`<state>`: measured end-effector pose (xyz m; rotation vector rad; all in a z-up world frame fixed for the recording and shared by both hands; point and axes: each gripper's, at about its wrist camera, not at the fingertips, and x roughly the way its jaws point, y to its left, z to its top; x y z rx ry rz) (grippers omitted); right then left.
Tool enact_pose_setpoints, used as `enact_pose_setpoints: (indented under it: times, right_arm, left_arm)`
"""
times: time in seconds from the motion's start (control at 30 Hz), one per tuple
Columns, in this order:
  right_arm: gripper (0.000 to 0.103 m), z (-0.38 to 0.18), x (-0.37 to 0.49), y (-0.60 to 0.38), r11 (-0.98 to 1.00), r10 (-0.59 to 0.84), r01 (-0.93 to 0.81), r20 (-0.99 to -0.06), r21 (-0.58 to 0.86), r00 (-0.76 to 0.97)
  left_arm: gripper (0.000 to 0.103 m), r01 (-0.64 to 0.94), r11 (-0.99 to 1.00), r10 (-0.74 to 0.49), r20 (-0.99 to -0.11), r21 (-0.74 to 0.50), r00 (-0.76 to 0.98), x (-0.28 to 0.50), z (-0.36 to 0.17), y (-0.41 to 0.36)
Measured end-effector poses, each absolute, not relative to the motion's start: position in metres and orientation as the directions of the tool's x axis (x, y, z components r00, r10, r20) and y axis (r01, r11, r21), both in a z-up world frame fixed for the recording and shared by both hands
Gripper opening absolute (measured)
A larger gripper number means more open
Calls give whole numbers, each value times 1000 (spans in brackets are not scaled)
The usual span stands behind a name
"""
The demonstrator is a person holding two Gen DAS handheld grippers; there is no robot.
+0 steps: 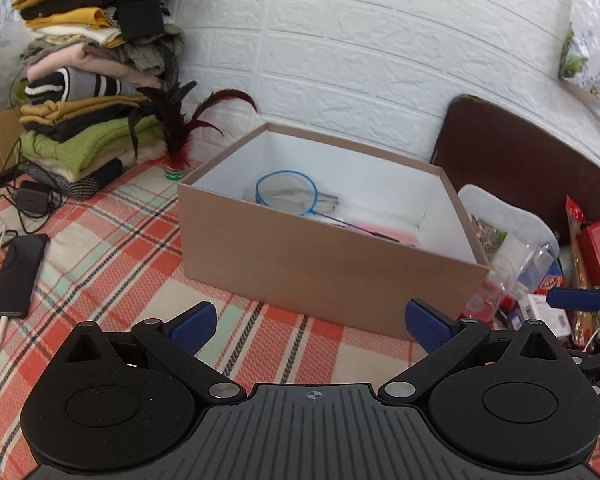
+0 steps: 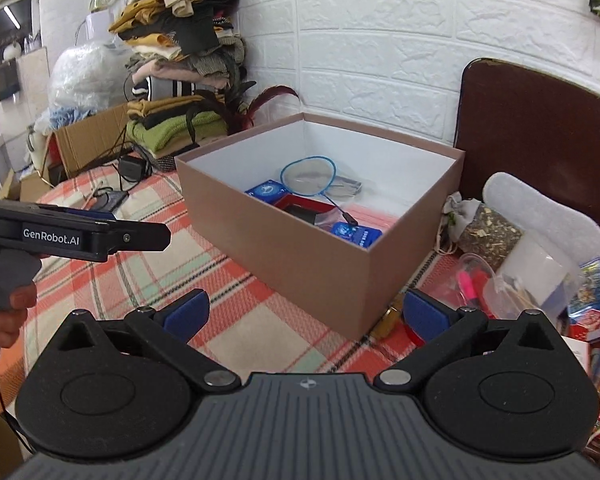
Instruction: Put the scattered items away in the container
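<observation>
A brown cardboard box (image 1: pixel 328 268) (image 2: pixel 300 256) with a white inside stands open on the plaid cloth. In it lie a small blue-rimmed racket (image 2: pixel 308 176) (image 1: pixel 286 192), two blue card packs (image 2: pixel 356 234) and a red and black case (image 2: pixel 300 208). My left gripper (image 1: pixel 311 325) hovers open in front of the box's near wall, nothing between its pads. My right gripper (image 2: pixel 305 315) is open and empty at the box's near corner; one of its blue pads (image 1: pixel 576 298) shows at the right edge. Scattered items lie right of the box: a clear cup with pink pieces (image 2: pixel 474 280), a bag of dried bits (image 2: pixel 488 232), card packs (image 2: pixel 592 284).
Folded clothes (image 1: pixel 84 92) are stacked at the back left, with a feather shuttlecock (image 1: pixel 176 148) beside them. A phone on a cable (image 1: pixel 18 276) and a charger (image 1: pixel 32 198) lie on the left. A dark brown board (image 2: pixel 540 136) stands behind the items. A hand (image 2: pixel 4 320) holds the left gripper.
</observation>
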<state>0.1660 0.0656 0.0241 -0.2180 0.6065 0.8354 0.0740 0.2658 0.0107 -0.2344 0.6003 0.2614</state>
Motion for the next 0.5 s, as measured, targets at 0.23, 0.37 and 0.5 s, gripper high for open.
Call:
enact_pose_setpoints:
  times: [0.23,0.37,0.5]
  right_arm:
    - [103,33,145,60,661,610,-750,-583,1,537]
    - [103,35,136,61,654,615,-756,-576,-8,538]
    - [103,34,130,63,648,609,-761,-582,-25,539]
  left_arm:
    - [103,-306,949,217,-538,-80,815,57,26,247]
    - [103,-277,958,190,-553,-77,811,59,23,238]
    - [103,-268,961,181,-571,-70,801,63,17,232]
